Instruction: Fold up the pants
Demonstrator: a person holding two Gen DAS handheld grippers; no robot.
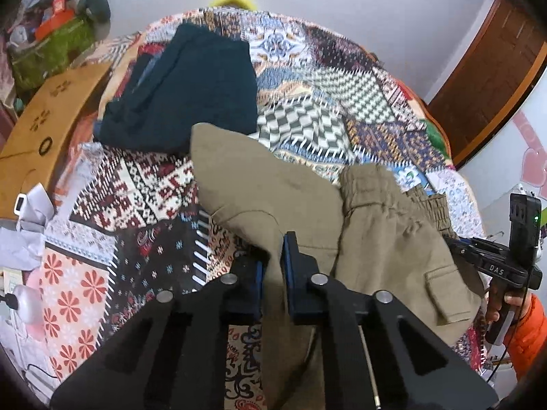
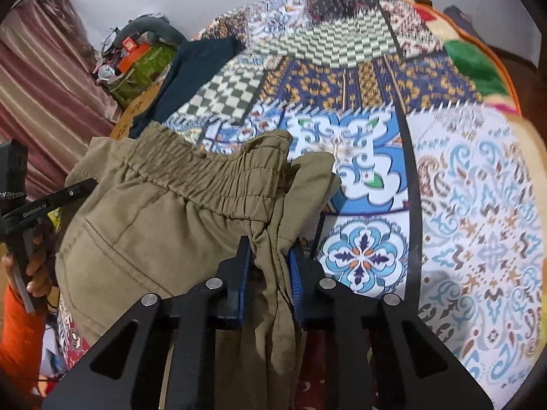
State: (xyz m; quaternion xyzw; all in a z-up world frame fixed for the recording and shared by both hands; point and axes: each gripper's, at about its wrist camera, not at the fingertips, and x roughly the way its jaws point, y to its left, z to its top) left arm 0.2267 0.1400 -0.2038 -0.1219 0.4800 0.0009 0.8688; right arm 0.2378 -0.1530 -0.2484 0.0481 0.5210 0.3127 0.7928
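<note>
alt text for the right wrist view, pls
The right gripper is clamped on a bunched fold of khaki pants near their elastic waistband, above a patchwork quilt. At far left, the left gripper meets the same pants; dark folded clothing lies behind.

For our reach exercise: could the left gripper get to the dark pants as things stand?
Probably not yet. The left gripper is shut on the khaki pants, which drape across the way. The dark pants lie beyond on the quilt, uncovered.
</note>
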